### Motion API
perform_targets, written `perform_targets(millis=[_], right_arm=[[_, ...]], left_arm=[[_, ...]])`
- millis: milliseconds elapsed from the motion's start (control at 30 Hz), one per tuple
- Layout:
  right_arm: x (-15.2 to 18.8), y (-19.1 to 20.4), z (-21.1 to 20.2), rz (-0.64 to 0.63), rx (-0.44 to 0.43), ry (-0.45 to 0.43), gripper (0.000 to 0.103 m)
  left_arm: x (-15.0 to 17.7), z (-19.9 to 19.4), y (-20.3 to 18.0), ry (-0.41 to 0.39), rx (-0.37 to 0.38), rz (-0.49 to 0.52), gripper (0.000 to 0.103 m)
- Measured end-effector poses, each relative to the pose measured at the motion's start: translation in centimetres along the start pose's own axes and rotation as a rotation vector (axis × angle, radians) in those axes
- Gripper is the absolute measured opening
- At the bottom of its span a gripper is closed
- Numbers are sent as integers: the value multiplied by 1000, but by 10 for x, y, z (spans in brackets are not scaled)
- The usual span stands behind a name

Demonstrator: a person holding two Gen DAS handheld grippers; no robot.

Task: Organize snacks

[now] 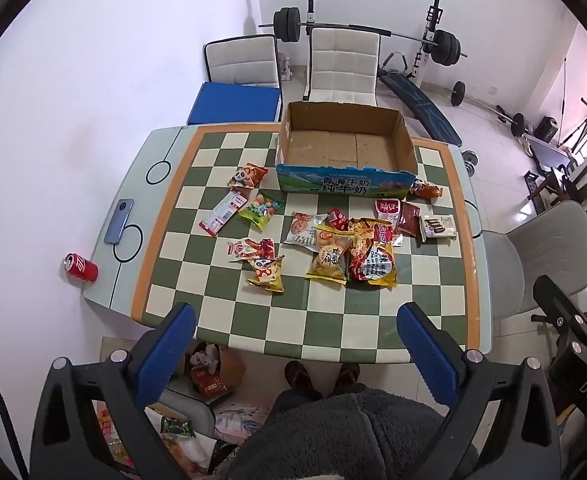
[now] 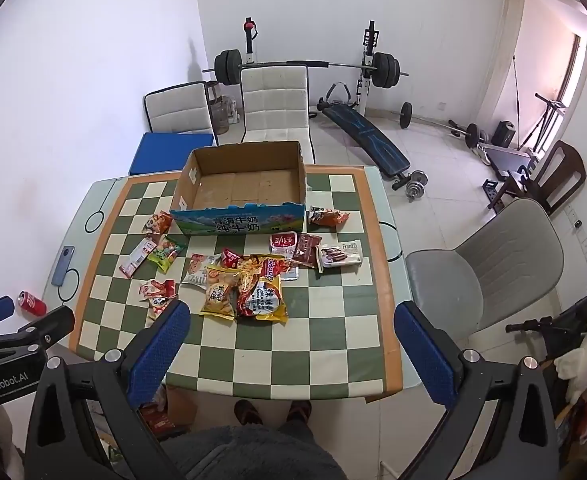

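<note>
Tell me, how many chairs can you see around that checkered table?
3: two white chairs beyond the table's far edge, behind the cardboard box, and one grey chair at its right side. Others may be hidden.

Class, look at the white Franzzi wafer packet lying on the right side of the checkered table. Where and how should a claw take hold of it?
Grip the Franzzi packet across its short width, near the middle, probably coming down from above. It lies flat and long, with clear table on its near and right sides; a dark red sachet crowds its left end. The right claw is open and nearer.

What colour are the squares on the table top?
Green and cream squares, like a checkerboard, with an orange border, on the table. The right wrist view shows it best.
</note>
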State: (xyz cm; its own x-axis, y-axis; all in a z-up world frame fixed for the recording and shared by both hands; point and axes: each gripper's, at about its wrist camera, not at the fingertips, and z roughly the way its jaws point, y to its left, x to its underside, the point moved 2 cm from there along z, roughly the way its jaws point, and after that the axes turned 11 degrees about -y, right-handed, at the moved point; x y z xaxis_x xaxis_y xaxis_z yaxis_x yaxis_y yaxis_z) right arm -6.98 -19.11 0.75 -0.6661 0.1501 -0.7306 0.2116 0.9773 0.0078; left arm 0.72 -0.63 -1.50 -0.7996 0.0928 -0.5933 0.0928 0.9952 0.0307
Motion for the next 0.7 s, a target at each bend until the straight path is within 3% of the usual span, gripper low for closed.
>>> perform_targets(millis=[700], right_arm=[[-5, 4, 4, 5, -8, 2, 103]], left_arm=[[-4, 3, -1, 0, 7, 5, 103]])
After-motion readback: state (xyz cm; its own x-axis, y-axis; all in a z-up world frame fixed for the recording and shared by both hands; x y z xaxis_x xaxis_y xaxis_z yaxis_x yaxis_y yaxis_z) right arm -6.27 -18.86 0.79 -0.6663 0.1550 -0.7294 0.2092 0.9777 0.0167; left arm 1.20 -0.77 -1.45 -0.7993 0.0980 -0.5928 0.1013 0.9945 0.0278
